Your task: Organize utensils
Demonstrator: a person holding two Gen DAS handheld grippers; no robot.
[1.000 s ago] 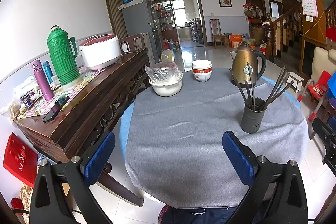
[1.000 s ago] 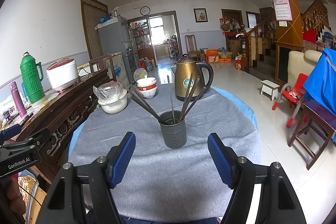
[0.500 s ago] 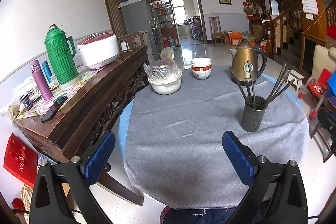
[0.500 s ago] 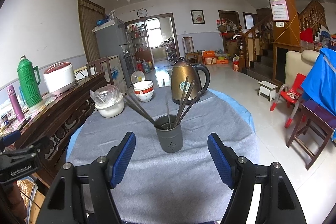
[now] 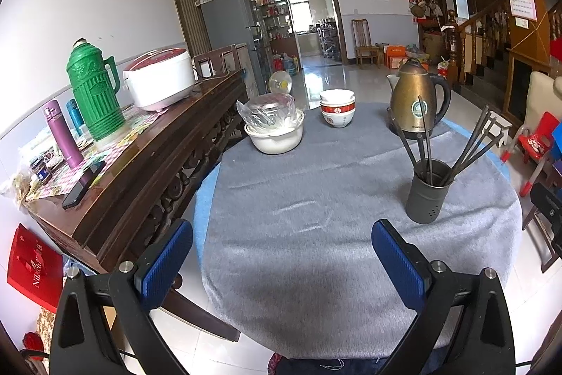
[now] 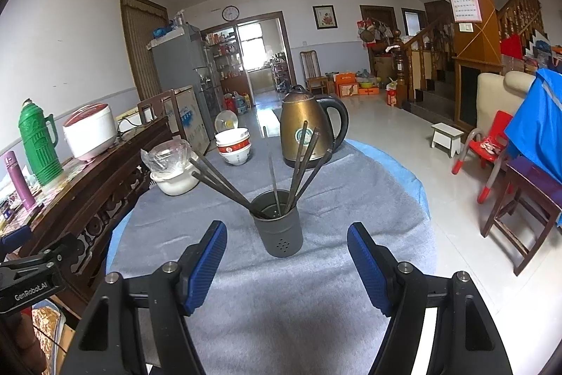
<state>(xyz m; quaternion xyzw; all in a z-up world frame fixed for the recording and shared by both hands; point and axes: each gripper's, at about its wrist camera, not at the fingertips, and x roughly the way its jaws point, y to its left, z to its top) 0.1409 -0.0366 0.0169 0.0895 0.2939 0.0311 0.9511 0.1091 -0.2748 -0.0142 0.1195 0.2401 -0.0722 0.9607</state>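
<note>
A dark grey perforated holder (image 6: 279, 229) stands upright on the round grey-covered table (image 6: 298, 311). Several dark chopsticks (image 6: 302, 160) lean out of it. In the left wrist view the holder (image 5: 426, 195) is at the right, chopsticks (image 5: 474, 143) fanning up. My right gripper (image 6: 286, 267) is open and empty, just in front of the holder, its blue pads either side. My left gripper (image 5: 281, 264) is open and empty over the table's near edge, left of the holder.
A brass kettle (image 6: 309, 132), stacked red-and-white bowls (image 6: 233, 146) and a white pot with a plastic-wrapped bowl (image 6: 174, 169) stand at the far side. A wooden sideboard (image 5: 140, 157) with a green thermos (image 5: 95, 90) and rice cooker is on the left. Chairs stand to the right.
Both grippers have drawn back and risen slightly from the table; the holder looks a little farther off. Both stay open and empty.
</note>
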